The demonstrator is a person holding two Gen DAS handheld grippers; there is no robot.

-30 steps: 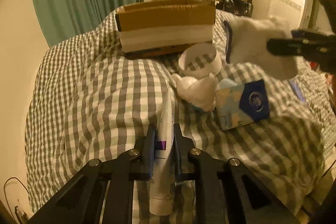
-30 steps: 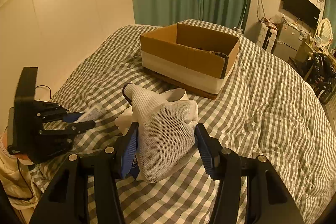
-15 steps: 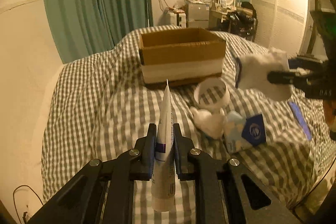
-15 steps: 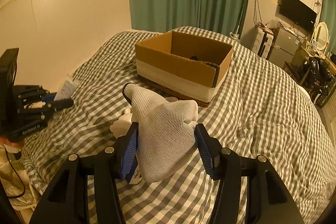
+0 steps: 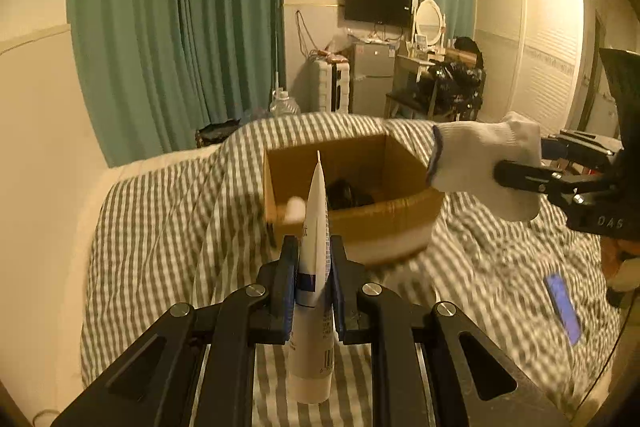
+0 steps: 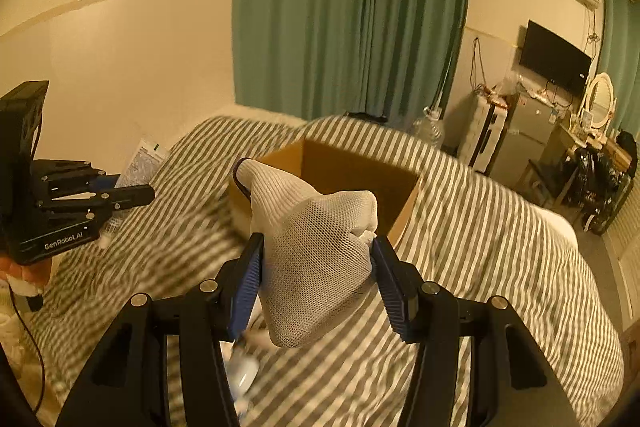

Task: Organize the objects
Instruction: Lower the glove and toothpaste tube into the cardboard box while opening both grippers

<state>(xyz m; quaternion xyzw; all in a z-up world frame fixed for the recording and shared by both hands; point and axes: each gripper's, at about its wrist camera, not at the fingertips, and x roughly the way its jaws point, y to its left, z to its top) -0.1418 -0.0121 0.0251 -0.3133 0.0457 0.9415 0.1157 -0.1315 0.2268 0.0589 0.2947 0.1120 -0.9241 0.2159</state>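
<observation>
The left gripper (image 5: 314,279) is clamped on a white squeeze tube with a blue band (image 5: 313,267), held upright with its crimped flat end pointing up and its cap end hanging below the fingers. Just beyond the tube, further away on the bed, sits an open brown cardboard box with a white band around its lower wall (image 5: 396,211); something dark lies inside it, too blurred to identify. The right gripper (image 6: 318,267) is closed on a white mesh sock with a dark-edged cuff (image 6: 316,255), bunched between its blue-padded fingers, the cuff pointing toward the box. In the left wrist view the same sock (image 5: 480,163) hangs in the air at the right, near the box's right corner and slightly above its rim. The box rests on a grey-and-white checked bedspread (image 5: 160,219), blurred by motion. A small blue flat object (image 5: 562,303) lies on the bedspread at the near right. Teal curtains (image 5: 180,27) hang at the far side, and a black wall-mounted television (image 5: 378,3) sits further right.
</observation>
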